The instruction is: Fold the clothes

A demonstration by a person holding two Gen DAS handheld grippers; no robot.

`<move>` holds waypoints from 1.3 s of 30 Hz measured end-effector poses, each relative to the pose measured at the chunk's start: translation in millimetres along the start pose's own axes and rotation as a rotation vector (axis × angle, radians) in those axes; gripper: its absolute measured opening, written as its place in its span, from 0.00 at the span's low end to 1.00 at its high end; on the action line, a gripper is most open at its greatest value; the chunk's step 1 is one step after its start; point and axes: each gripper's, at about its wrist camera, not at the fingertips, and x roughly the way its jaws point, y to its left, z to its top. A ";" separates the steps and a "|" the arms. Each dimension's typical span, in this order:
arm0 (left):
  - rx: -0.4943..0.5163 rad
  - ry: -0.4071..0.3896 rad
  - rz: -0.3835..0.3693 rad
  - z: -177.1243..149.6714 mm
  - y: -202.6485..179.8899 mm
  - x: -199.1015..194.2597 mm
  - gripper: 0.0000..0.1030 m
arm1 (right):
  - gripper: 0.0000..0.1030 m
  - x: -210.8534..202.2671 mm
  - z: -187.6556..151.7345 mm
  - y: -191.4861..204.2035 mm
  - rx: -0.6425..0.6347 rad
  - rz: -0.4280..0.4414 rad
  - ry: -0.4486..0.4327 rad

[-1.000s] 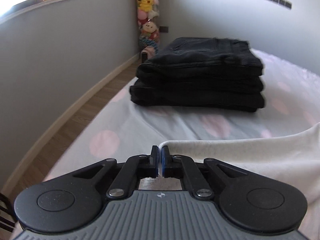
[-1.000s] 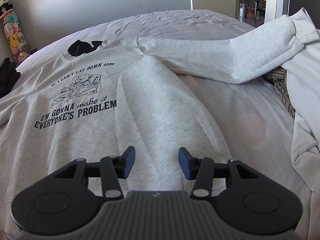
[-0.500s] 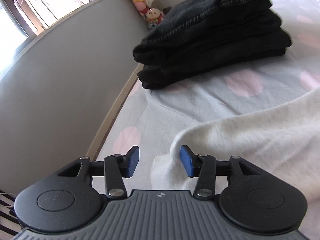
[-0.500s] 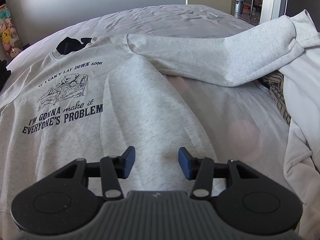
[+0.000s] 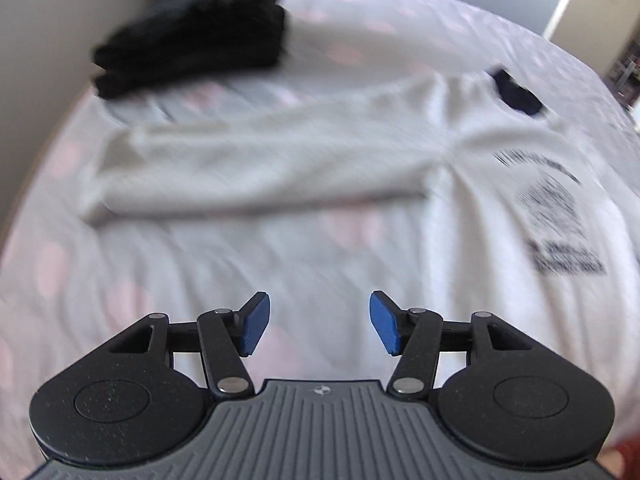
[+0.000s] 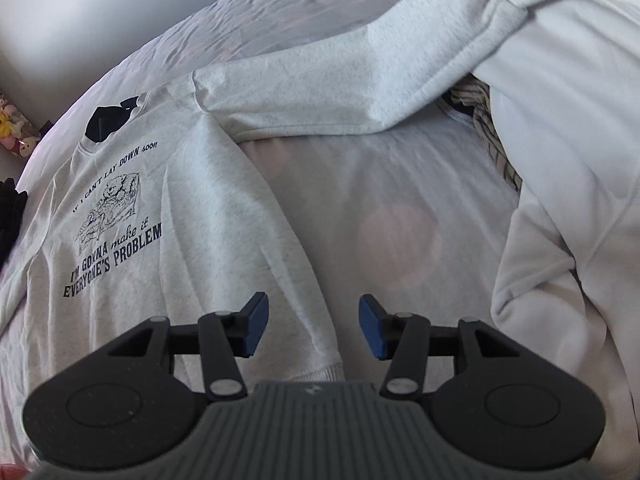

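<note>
Far left, a stack of folded dark clothes (image 5: 192,32) sits on the dotted bedsheet (image 5: 280,264), well apart from the work. Grey sweatshirt (image 6: 224,216) lies flat, print side up, collar (image 6: 110,118) away from the person, hem near; long axis of the body runs near to far. One sleeve (image 5: 256,168) is stretched out sideways to the left, flat on the sheet; the other sleeve (image 6: 360,88) runs right, its cuff riding up onto a pile of white laundry (image 6: 568,184). Left gripper (image 5: 316,328) hangs over bare sheet, jaws opening, nothing between them. Right gripper (image 6: 308,330) hovers over the hem's right corner, jaws opening too, empty, not pinching cloth. Fabric looks soft, thick, floppy, probably light; no slip worry. Best to pinch at cuffs, shoulder seams or hem corners, since a mid-panel pinch would likely bunch.
</note>
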 end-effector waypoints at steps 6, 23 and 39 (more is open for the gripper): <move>0.081 0.138 -0.077 -57.9 -61.8 16.9 0.68 | 0.54 0.1 -13.4 -28.6 0.052 0.046 0.071; 0.013 0.324 -0.133 -114.2 -97.1 78.7 0.37 | 0.48 39.6 -33.2 -26.7 0.003 0.154 0.261; 0.103 0.214 -0.155 -80.9 -97.5 -27.4 0.06 | 0.08 -65.4 -9.5 -14.0 -0.074 0.253 0.121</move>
